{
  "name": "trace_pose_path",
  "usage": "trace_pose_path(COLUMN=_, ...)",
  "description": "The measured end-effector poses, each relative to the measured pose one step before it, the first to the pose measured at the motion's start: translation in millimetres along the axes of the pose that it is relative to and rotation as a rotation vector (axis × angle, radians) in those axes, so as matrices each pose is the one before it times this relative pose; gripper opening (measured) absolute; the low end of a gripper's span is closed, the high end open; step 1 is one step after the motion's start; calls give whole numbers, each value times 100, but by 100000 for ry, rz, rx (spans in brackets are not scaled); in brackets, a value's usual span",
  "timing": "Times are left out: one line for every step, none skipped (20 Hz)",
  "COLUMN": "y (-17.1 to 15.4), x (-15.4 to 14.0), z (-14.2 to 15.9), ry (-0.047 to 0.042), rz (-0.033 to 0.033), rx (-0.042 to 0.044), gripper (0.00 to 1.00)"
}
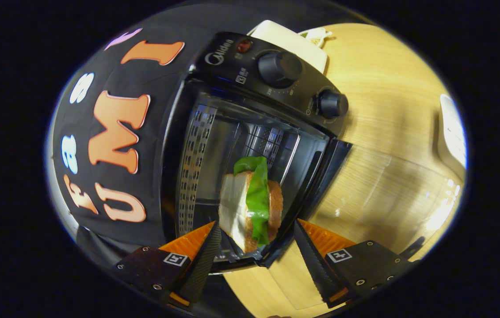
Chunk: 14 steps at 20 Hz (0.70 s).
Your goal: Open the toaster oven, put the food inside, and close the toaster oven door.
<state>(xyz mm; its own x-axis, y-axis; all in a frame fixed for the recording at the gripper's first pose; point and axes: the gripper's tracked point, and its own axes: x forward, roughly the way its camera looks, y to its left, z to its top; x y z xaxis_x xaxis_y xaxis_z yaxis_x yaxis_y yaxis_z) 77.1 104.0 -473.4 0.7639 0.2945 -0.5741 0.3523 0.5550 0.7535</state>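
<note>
The sandwich (252,203) sits inside the oven (250,145), just ahead of the gripper (256,247), whose jaws stand apart, holding nothing. The glass door (387,194) hangs open over the table (391,88) (placing looks done). Next: swing that door shut.

The hand-held two-finger gripper (255,223) is seen as a pair of tapered, wedge-shaped fingers (201,260) with finely serrated inner faces and ribbed outer faces, set wide apart. Each finger is carried on a flat black mounting block (371,265), which is fastened with small silver screws (157,287) and marked with a square black-and-white tag (339,255).
</note>
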Motion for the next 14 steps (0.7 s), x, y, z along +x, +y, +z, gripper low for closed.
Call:
trace_pose_path(y=152, x=-1262, z=-336, ry=-298, rz=264, rx=-5000, gripper=98)
trace_pose_path(y=157, x=-1144, z=-324, ry=636, rz=751, rx=-4282, gripper=98)
trace_pose_path(y=413, x=-1166, z=-345, ry=843, rz=1302, rx=-4541, gripper=98)
trace_pose_path(y=445, x=-1259, z=-383, ry=474, rz=1162, rx=-4864, gripper=98)
trace_pose_path(y=357, x=-1162, z=-258, ry=436, rz=286, rx=-4936, gripper=98)
trace_pose_path(y=350, x=-1225, z=-344, ry=472, rz=-31, rx=-5219, gripper=98)
trace_pose_path(y=549, x=-1175, z=-108, ry=-602, rz=325, rx=-5843, gripper=98)
trace_pose_path(y=386, x=-1271, z=73, ry=-921, rz=-116, rx=-6112, gripper=98)
trace_pose_path(y=85, x=-1049, z=-78, ry=-592, rz=-517, rx=-6772, gripper=98)
trace_pose_path(y=-193, x=-947, z=-227, ry=-408, rz=-1273, rx=-6982, gripper=98)
trace_pose_path(y=-157, x=-873, z=-276, ry=-391, rz=-1698, rx=-6606, gripper=98)
trace_pose_path(y=-325, x=-863, z=-375, ry=-2, rz=-1867, rx=-6317, gripper=98)
trace_pose_path(y=-353, x=-926, z=-182, ry=314, rz=-1968, rx=-6226, gripper=98)
trace_pose_path(y=-534, x=-641, z=-541, ry=719, rz=-2108, rx=-6233, gripper=98)
